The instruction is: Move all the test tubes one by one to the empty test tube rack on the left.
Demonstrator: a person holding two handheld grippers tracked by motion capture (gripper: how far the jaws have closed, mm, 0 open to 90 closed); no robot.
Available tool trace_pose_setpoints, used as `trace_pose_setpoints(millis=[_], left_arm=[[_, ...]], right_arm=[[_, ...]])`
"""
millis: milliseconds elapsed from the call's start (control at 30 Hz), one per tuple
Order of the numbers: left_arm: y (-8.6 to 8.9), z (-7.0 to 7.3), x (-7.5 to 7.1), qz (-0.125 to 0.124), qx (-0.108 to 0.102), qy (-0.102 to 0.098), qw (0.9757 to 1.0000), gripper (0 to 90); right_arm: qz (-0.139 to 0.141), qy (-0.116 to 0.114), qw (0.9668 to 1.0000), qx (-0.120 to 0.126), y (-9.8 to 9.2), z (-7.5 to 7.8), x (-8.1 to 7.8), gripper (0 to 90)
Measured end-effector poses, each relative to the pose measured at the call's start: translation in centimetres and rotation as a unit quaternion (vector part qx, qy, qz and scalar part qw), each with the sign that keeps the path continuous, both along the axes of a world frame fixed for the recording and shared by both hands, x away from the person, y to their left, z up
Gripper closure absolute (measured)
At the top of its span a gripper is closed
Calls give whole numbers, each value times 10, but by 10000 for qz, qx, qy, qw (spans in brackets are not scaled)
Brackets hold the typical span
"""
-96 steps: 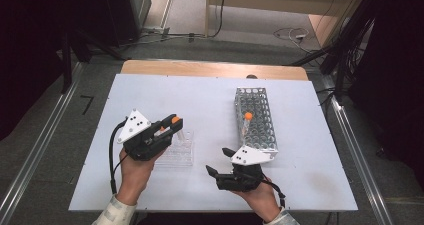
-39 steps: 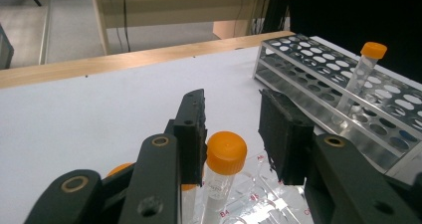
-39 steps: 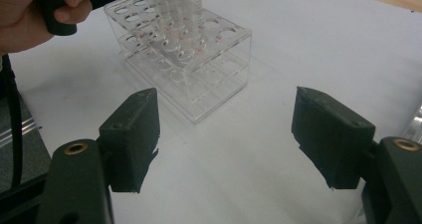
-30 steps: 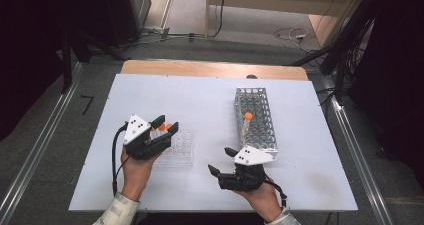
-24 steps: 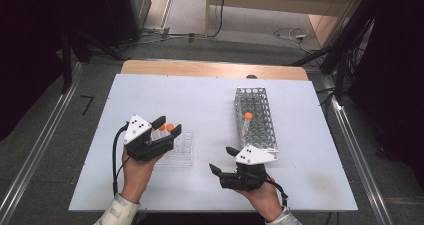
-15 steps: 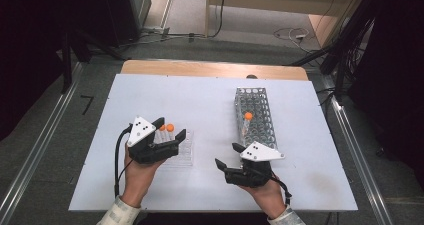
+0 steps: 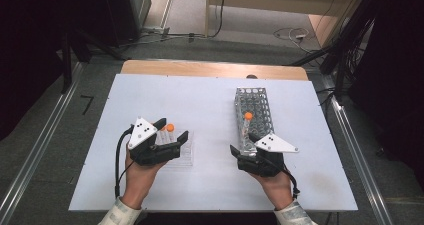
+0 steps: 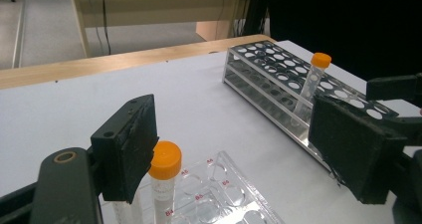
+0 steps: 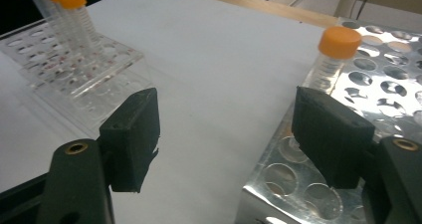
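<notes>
A clear plastic rack (image 7: 182, 152) lies at the table's front left. An orange-capped tube (image 7: 170, 128) stands upright in it. My left gripper (image 7: 172, 129) straddles that tube with its jaws open; they have just been opening. In the left gripper view the tube (image 8: 164, 176) stands beside the left pad (image 8: 127, 147), free of the right one. A metal rack (image 7: 252, 112) with one orange-capped tube (image 7: 248, 117) sits right of centre. My right gripper (image 7: 243, 142) is open at that rack's near end. In the right gripper view the metal rack (image 9: 393, 79) and its tube (image 9: 334, 55) are by the right jaw.
The right gripper view shows the clear rack (image 9: 74, 79) at left with orange-capped tubes (image 9: 74, 15) standing in it. Bare white tabletop (image 7: 200, 105) separates the two racks. A wooden strip (image 7: 210, 69) edges the far side of the table.
The left jaws opened and let go of the orange-capped tube, which now stands in the clear rack. The right hand shifted right, toward the metal rack's near end.
</notes>
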State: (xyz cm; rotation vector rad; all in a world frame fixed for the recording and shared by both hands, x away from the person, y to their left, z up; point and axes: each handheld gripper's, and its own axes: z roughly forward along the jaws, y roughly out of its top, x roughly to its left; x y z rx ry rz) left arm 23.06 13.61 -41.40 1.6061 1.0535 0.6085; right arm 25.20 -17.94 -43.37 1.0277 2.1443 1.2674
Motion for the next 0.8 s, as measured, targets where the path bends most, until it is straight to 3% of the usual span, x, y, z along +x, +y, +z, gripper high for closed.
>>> trace_pose_setpoints(millis=[467, 800], left_arm=[[-2, 1, -3, 33, -21, -75, 10000, 191], [-1, 2, -4, 33, -12, -72, 10000, 194]], right_arm=[[-561, 4, 9984, -95, -5, -9, 32, 269], [-893, 40, 9960, -27, -7, -13, 54, 411]])
